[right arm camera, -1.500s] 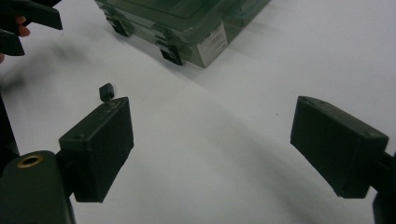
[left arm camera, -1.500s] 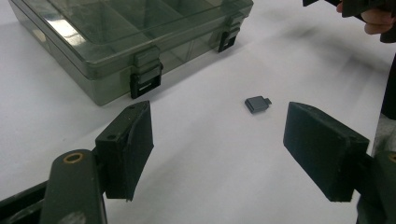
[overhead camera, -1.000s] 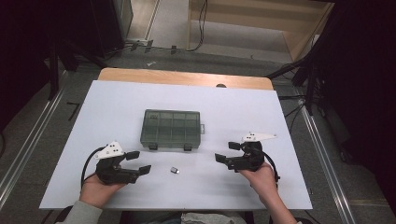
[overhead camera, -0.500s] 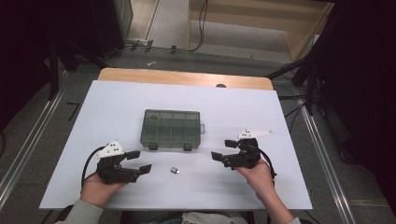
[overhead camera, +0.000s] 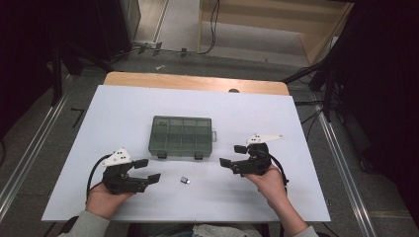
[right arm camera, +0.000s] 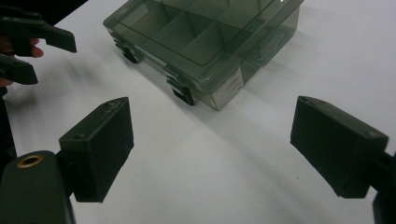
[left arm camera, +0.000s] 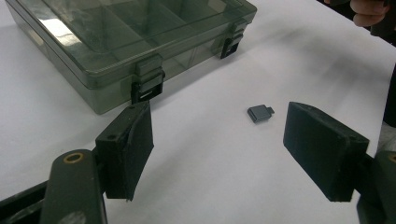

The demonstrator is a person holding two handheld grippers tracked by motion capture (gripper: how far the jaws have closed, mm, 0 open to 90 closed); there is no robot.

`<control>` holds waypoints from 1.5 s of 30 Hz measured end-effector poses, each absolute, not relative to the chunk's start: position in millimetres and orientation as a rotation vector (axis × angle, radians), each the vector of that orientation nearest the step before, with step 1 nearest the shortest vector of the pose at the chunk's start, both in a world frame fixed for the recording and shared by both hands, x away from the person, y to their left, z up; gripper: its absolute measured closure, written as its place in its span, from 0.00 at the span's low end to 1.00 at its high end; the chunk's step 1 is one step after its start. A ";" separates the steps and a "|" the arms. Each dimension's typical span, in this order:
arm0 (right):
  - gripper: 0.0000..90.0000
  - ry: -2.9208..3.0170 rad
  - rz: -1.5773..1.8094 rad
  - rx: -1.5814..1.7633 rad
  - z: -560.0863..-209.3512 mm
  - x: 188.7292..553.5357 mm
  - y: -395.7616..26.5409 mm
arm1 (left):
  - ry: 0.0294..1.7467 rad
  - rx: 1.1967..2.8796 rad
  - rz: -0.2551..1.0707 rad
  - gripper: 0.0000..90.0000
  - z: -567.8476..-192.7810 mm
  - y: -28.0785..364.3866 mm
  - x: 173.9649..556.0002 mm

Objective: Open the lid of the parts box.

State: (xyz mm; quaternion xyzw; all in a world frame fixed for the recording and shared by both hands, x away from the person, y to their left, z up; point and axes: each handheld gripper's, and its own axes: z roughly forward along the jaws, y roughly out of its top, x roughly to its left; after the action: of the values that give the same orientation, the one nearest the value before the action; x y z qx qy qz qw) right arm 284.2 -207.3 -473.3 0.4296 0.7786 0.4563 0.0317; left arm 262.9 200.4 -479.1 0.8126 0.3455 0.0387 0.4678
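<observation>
Two claws are seen in the high view, the left claw [overhead camera: 146, 171] and the right claw [overhead camera: 234, 155], both held wide and empty on either side of a small grey clip [overhead camera: 185, 180] lying on the white desk [overhead camera: 306, 197]. A closed, clear-lidded compartment box [overhead camera: 181, 136] is set just beyond the clip, apart from it.

In the left gripper view, the clip [left arm camera: 259, 113] is framed between the spread jaws but ahead of them, nearer the right-hand jaw; the box latch [left arm camera: 147, 86] is found just past the left-hand jaw. A likely fault is judged here: because the clip is small, flat and off-centre, it could be pushed aside or flicked away by one jaw if the claw is closed before being centred, and the latch could be struck by the other jaw.

In the right gripper view, the box [right arm camera: 205, 42] is seen beyond open jaws, its two latches facing the camera, and the left claw [right arm camera: 32, 49] is glimpsed at the upper left.
</observation>
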 end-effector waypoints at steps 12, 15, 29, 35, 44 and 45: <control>0.13 2.408 1.404 1.325 -472.7 293.6 -197.6 | 0.855 1.994 0.102 0.27 -479.1 200.2 262.7; 0.13 2.408 1.391 1.308 -472.7 296.9 -191.9 | 0.854 1.993 0.100 0.27 -479.2 200.1 262.8; 0.21 2.425 1.361 1.290 -474.5 306.4 -181.6 | 0.859 1.994 0.094 0.27 -479.0 202.0 263.5; 0.36 2.425 1.356 1.284 -475.9 308.3 -182.1 | 0.863 1.994 0.096 0.27 -479.1 201.9 263.5; 0.91 2.474 1.324 1.286 -479.8 307.6 -184.0 | 0.859 1.995 0.098 0.27 -479.0 202.0 263.2; 0.97 2.482 1.298 1.285 -483.1 307.7 -183.3 | 0.859 1.996 0.097 0.27 -479.0 202.1 263.2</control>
State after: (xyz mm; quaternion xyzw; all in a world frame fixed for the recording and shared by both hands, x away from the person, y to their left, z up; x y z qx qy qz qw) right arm 307.7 -183.3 -483.1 0.4169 0.8050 0.4210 0.0301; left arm 263.2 202.1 -479.0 0.8126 0.3497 0.0396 0.4646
